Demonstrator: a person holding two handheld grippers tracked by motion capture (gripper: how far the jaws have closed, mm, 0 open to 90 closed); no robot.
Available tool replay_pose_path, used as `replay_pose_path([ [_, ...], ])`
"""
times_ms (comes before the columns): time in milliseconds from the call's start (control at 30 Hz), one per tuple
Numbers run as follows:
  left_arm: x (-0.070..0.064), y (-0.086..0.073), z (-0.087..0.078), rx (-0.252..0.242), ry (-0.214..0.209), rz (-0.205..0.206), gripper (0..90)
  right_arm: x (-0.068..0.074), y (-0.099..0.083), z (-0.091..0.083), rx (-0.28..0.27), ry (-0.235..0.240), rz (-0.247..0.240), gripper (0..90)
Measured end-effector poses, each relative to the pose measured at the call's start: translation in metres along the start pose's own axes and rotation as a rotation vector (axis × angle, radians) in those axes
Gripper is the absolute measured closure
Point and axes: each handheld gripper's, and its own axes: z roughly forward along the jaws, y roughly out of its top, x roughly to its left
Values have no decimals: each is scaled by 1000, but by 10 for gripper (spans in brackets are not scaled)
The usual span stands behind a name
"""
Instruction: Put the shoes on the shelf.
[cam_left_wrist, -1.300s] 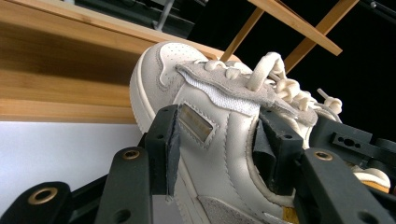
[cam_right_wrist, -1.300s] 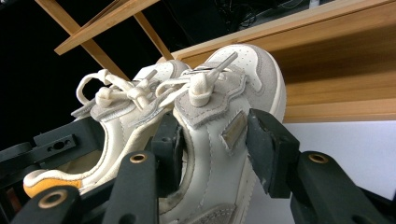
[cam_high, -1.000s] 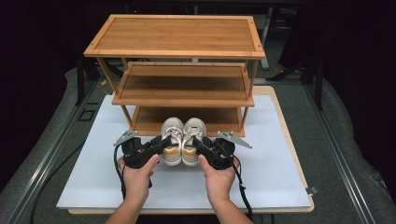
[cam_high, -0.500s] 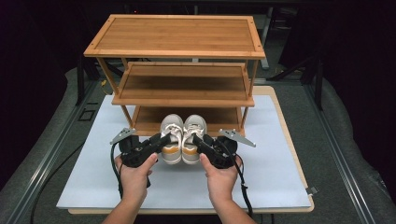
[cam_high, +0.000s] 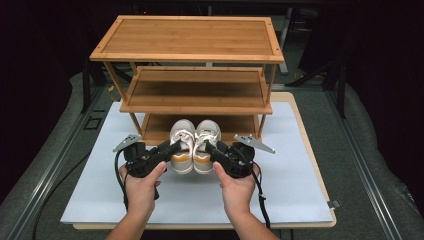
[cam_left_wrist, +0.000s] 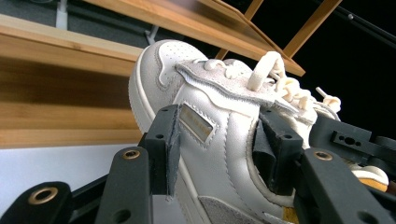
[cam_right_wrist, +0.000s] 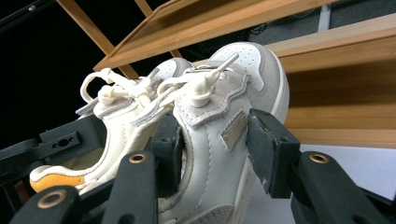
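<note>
Two shoes (cam_high: 194, 145) side by side, before the rack (cam_high: 187, 70), on the mat (cam_high: 280, 185)

Table (cam_high: 300, 200) carries white mat (cam_high: 280, 175); rack (cam_high: 190, 50) atop.

text: none legible | left shoe (cam_left_wrist: 219, 140) side tag: blank to the eye | right shoe (cam_right_wrist: 224, 140) side tag: same

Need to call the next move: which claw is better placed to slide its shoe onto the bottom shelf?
Neither clearly. The left claw grips the left shoe, the right claw the right shoe, both toes already at the bottom shelf; move together.
</note>
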Motion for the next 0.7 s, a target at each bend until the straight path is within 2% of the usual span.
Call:
replay_pose_path([
  [33, -1, 2, 0, 0, 0, 3, 544, 1, 1, -1, 8, -13, -4, 567],
  [100, -3, 3, -1, 0, 0, 5, 544, 1, 2, -1, -3, 1, -1, 567],
  [367, -5, 10, -2, -14, -11, -2, 544, 5, 12, -4, -2, -4, -4, 566],
  [700, -8, 20, 0, -14, -7, 16, 544, 6, 21, -3, -10, 4, -18, 567],
])
